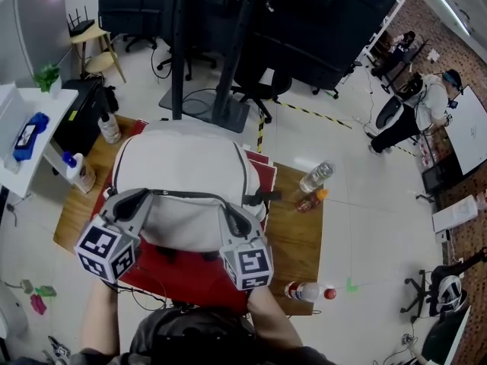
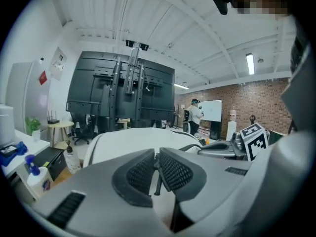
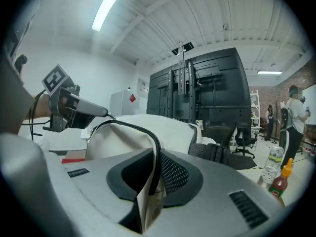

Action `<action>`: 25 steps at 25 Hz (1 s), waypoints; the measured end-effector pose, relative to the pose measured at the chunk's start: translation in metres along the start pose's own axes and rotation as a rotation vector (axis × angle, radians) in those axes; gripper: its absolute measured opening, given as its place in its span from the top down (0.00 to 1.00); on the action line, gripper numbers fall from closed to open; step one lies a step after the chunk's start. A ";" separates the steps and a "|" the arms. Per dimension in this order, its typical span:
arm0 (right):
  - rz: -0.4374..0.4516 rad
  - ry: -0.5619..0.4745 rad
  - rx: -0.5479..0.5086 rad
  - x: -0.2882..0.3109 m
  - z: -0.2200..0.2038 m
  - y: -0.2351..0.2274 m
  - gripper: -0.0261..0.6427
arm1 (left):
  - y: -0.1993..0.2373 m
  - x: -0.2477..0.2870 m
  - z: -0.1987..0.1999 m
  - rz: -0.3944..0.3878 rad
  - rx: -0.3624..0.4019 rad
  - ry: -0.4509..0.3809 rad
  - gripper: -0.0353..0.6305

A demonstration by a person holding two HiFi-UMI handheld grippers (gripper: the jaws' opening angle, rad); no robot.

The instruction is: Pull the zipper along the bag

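Note:
A white backpack (image 1: pixel 186 173) lies on a red mat (image 1: pixel 183 272) on a wooden table (image 1: pixel 297 238). A black zipper track (image 1: pixel 194 196) runs along its near edge between my two grippers. My left gripper (image 1: pixel 146 196) is at the track's left end. In the left gripper view, the left gripper (image 2: pixel 157 159) is shut on a thin dark zipper pull (image 2: pixel 157 179). My right gripper (image 1: pixel 233 216) is at the track's right end. In the right gripper view, the right gripper (image 3: pixel 156 169) is shut on the bag's edge fabric (image 3: pixel 148 201), where the zipper track (image 3: pixel 133 127) enters the jaws.
On the table's right side lie a clear bottle (image 1: pixel 316 177), a sauce bottle (image 1: pixel 312 200) and a red-capped bottle (image 1: pixel 308 290). A spray bottle (image 1: pixel 80 172) and another bottle (image 1: pixel 109 128) stand at the left. A black stand (image 1: pixel 205 90) rises behind the table.

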State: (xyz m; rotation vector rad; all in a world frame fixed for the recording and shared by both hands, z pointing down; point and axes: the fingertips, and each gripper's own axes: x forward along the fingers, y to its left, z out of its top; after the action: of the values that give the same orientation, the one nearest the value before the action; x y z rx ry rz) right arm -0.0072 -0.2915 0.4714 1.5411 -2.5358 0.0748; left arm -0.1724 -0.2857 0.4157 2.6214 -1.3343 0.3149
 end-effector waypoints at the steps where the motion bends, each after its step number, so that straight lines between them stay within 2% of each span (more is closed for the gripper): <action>1: 0.001 -0.001 0.006 0.000 -0.001 0.000 0.88 | 0.011 -0.006 -0.001 0.024 -0.017 -0.007 0.88; 4: 0.004 -0.004 0.011 0.000 -0.001 0.000 0.88 | 0.046 -0.029 -0.015 0.083 -0.072 -0.005 0.88; 7: 0.002 -0.002 0.010 0.004 -0.002 0.001 0.88 | 0.060 -0.049 -0.043 0.099 -0.138 0.007 0.88; 13: -0.006 0.001 0.026 0.005 -0.005 0.006 0.88 | 0.039 -0.059 -0.113 0.120 -0.240 0.040 0.87; 17: -0.008 0.001 0.026 0.003 -0.007 0.009 0.88 | 0.022 -0.050 -0.165 0.129 -0.282 0.076 0.87; 25: -0.003 -0.018 0.039 -0.004 -0.006 0.012 0.88 | 0.016 -0.053 -0.165 0.172 -0.263 0.073 0.87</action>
State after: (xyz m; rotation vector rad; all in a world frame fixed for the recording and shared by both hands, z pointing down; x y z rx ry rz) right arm -0.0158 -0.2817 0.4776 1.5666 -2.5608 0.1118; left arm -0.2331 -0.2120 0.5612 2.2672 -1.4699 0.2375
